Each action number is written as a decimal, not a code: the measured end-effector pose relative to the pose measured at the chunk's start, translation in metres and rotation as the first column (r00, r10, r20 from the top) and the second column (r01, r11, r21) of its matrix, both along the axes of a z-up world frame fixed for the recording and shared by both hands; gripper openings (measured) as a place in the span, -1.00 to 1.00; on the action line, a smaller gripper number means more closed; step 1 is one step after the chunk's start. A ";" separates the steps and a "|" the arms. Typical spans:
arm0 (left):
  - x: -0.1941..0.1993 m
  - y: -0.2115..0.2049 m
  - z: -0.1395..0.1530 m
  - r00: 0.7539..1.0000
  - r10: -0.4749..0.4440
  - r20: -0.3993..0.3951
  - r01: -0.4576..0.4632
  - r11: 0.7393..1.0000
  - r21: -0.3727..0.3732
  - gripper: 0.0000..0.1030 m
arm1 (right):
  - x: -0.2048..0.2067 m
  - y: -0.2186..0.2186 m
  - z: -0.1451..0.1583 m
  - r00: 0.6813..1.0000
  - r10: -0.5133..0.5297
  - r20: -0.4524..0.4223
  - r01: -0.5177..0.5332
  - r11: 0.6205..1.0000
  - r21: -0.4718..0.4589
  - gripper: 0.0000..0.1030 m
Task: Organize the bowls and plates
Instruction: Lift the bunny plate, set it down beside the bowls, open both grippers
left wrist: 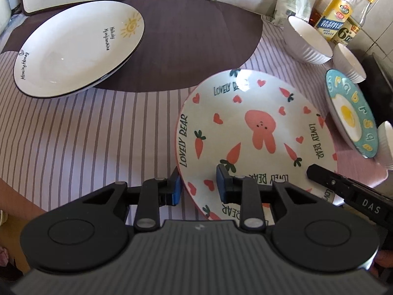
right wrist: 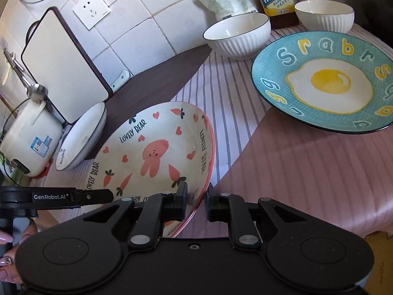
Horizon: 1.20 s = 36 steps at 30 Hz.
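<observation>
Left wrist view shows the left gripper [left wrist: 199,184] clamped on the near rim of the rabbit plate [left wrist: 255,132], one pad under the edge and one on the face. From the right wrist view, the right gripper [right wrist: 196,201] pinches that plate's rim too, so both hands grip it, and it looks tipped up off the striped cloth [left wrist: 98,132]. Sorting seems barely begun: the sun plate [left wrist: 81,49] sits on another plate over on the dark mat [left wrist: 196,39], while the egg plate [right wrist: 321,81] and the white ribbed bowls [right wrist: 238,34] stand scattered, apart from each other, waiting their turn
</observation>
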<state>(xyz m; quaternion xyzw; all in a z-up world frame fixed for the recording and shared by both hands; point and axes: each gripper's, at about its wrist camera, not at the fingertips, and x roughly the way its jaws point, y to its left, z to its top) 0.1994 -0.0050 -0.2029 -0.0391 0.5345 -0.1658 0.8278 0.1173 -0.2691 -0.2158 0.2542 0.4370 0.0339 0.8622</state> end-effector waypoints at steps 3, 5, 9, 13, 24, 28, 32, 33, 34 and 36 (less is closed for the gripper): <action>-0.001 -0.005 0.006 0.999 -0.028 0.028 0.027 0.999 0.024 -0.49 | 0.004 0.000 0.007 1.000 0.006 0.007 -0.006 1.000 -0.015 -0.64; -0.001 -0.008 0.009 0.999 -0.028 0.040 0.027 0.999 0.026 -0.49 | 0.007 -0.002 0.008 1.000 0.010 0.012 -0.010 1.000 -0.018 -0.65; 0.007 -0.010 0.018 0.998 -0.021 0.054 0.020 1.000 0.018 -0.49 | 0.014 -0.006 0.013 0.999 0.015 0.031 -0.014 0.999 -0.029 -0.64; 0.022 -0.014 0.033 0.993 -0.042 0.109 0.038 0.999 0.039 -0.49 | 0.028 -0.009 0.020 0.997 0.032 0.065 -0.030 0.999 -0.032 -0.64; 0.090 -0.015 0.044 0.984 -0.051 0.170 0.038 0.996 0.078 -0.48 | 0.094 -0.004 0.031 0.991 0.060 0.119 -0.056 0.998 -0.037 -0.61; 0.112 -0.017 0.041 0.982 -0.059 0.178 0.045 0.995 0.085 -0.48 | 0.116 -0.002 0.030 0.990 0.059 0.130 -0.054 0.998 -0.035 -0.60; 0.129 -0.017 0.032 0.984 -0.053 0.168 0.039 0.996 0.085 -0.48 | 0.135 0.003 0.028 0.991 0.050 0.124 -0.046 0.998 -0.041 -0.60; 0.132 -0.018 0.029 0.985 -0.054 0.165 0.040 0.995 0.091 -0.48 | 0.139 0.004 0.027 0.991 0.049 0.122 -0.044 0.998 -0.041 -0.60; 0.135 -0.018 0.026 0.985 -0.054 0.162 0.039 0.995 0.093 -0.48 | 0.143 0.005 0.025 0.992 0.050 0.119 -0.045 0.998 -0.042 -0.60; 0.141 -0.018 0.020 0.987 -0.055 0.153 0.040 0.995 0.094 -0.48 | 0.152 0.007 0.021 0.993 0.053 0.105 -0.048 0.998 -0.043 -0.59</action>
